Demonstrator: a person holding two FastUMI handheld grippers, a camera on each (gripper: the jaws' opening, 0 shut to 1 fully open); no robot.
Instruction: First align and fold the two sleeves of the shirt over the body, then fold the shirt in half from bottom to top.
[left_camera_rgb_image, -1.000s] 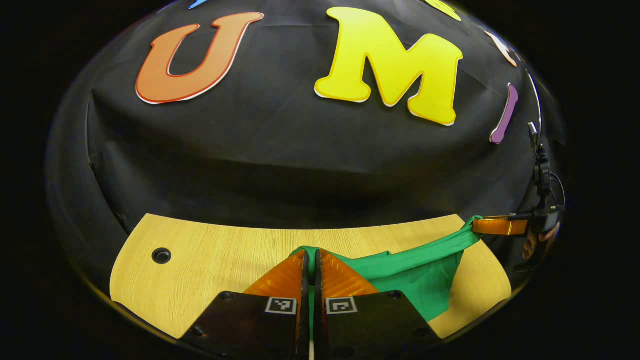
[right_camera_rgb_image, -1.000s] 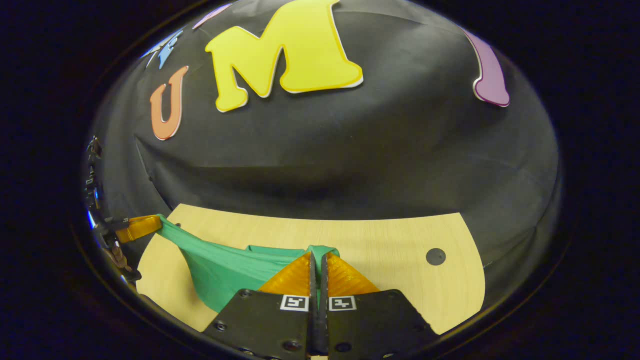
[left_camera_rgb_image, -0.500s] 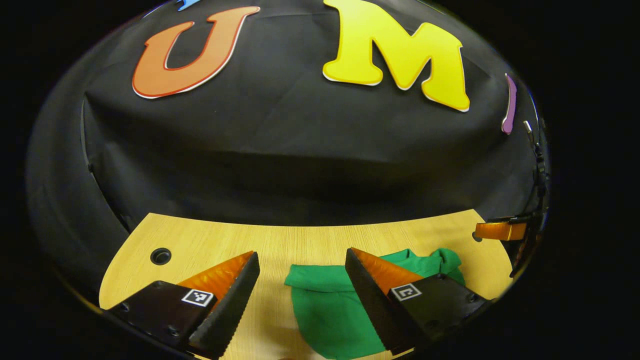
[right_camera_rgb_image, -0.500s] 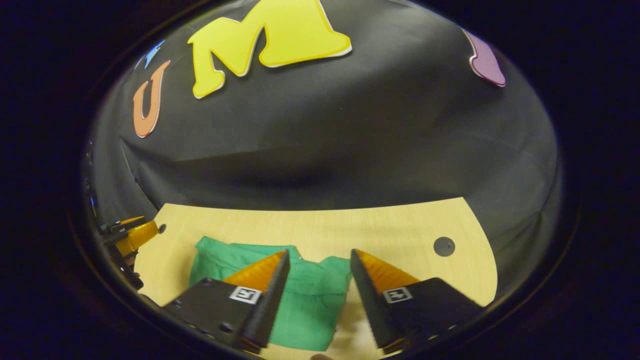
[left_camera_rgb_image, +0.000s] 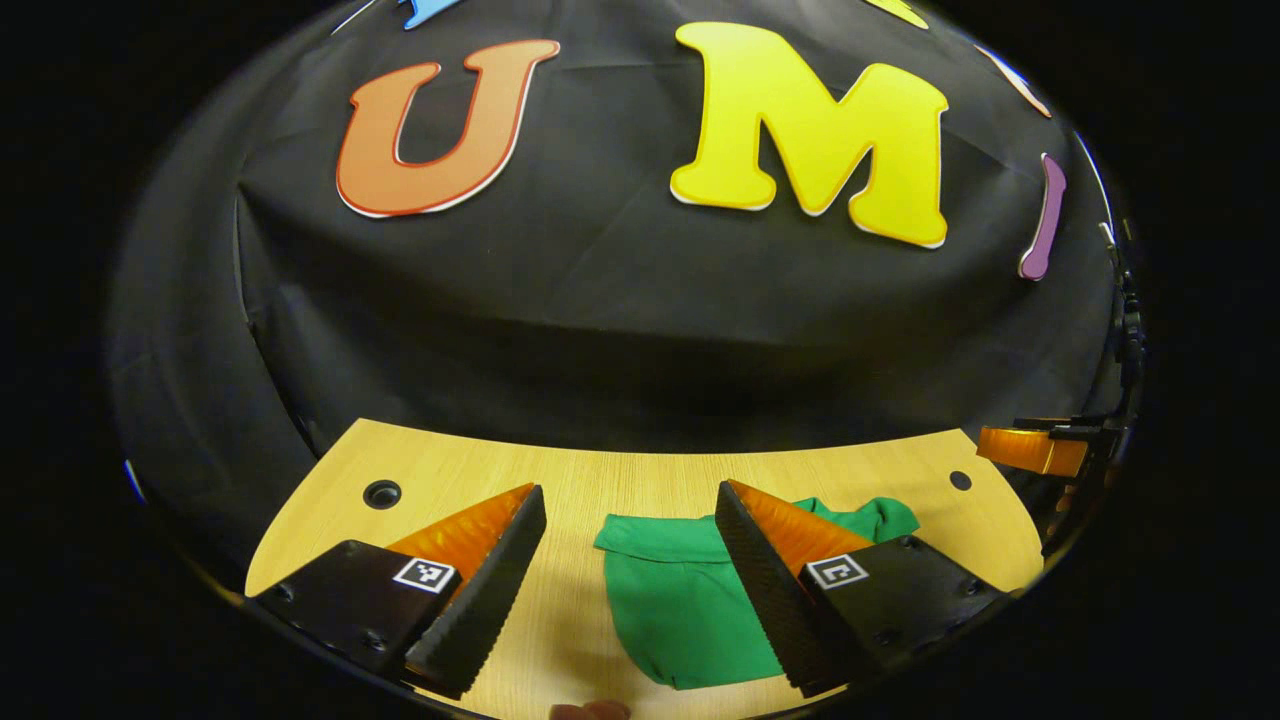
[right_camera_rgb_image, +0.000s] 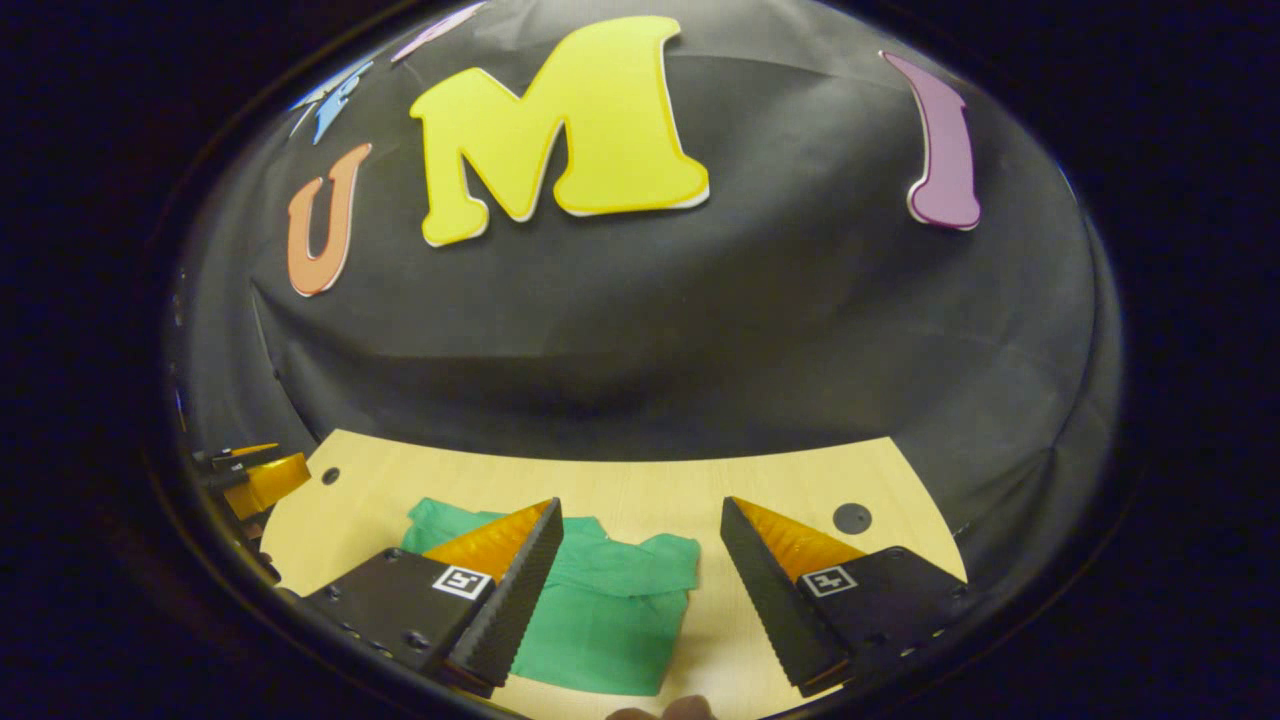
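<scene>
The folded green shirt is seen lying below both spread grippers, the left gripper and right gripper, on a wooden table.

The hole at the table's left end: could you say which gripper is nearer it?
Left. The left gripper hovers right of the hole; the right gripper is across the shirt.

Pale wood-grain worktop with round dark holes near its far corners; creased black cloth wall behind, dimly lit.
</scene>
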